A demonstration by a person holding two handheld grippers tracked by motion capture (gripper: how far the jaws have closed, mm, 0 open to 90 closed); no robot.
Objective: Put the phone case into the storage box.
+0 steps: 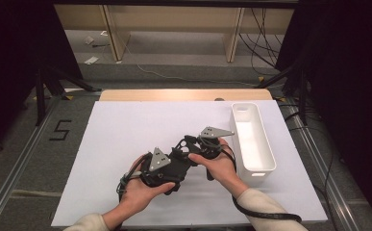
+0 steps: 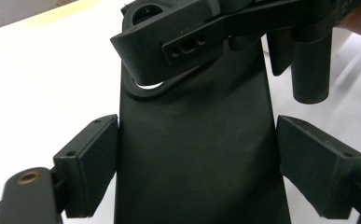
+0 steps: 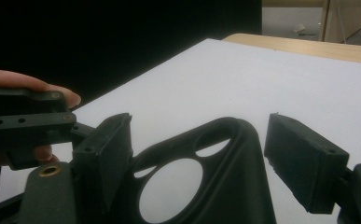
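The person holds both tools close together, low over the white table top (image 1: 126, 134), near the middle. The L tool, i.e. the left gripper (image 1: 178, 161), has its jaws set wide & they squeeze a flat black plastic piece (image 2: 197, 154) by its two long sides. The piece has round holes at one end. That end pokes into the right gripper (image 3: 201, 149). There the jaws are open: one pad touches the piece, the other pad has a gap.

I think it's a hand-over step, L to R. Next, the R jaws need to close till both pads press the piece. Only then should the L let go. Maybe it goes in the long white plastic bin (image 1: 265, 154) at the right after; can't tell.
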